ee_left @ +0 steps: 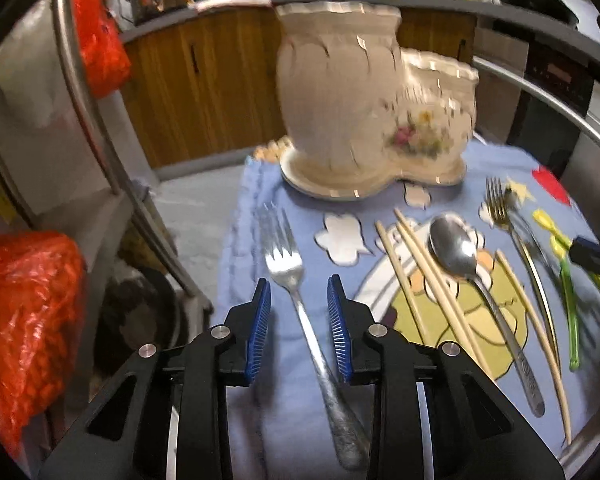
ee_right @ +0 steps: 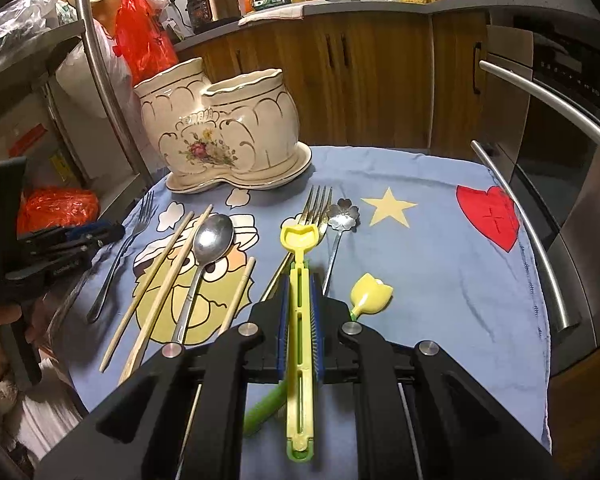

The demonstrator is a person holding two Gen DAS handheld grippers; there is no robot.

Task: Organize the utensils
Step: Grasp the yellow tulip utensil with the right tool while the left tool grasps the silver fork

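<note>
A cream double-pot ceramic utensil holder (ee_left: 360, 112) (ee_right: 224, 132) stands at the back of the blue cloth. My left gripper (ee_left: 299, 312) is open, its blue pads either side of a silver fork (ee_left: 300, 300) lying on the cloth; the fork also shows in the right wrist view (ee_right: 120, 256). My right gripper (ee_right: 299, 308) is shut on a yellow plastic utensil (ee_right: 298, 320), held just above the cloth. Chopsticks (ee_left: 420, 280) (ee_right: 168, 276), a silver spoon (ee_left: 456, 248) (ee_right: 210, 244), a gold fork (ee_right: 316, 208), a flower spoon (ee_right: 342, 216) and a yellow tulip utensil (ee_right: 370, 294) lie between.
The blue cartoon cloth (ee_right: 440, 260) covers a small table. Steel rails (ee_right: 540, 216) curve along the right and a steel post (ee_left: 84, 80) stands left. Red bags (ee_left: 24, 320) sit on shelves at left. Wooden cabinets (ee_right: 360, 80) are behind.
</note>
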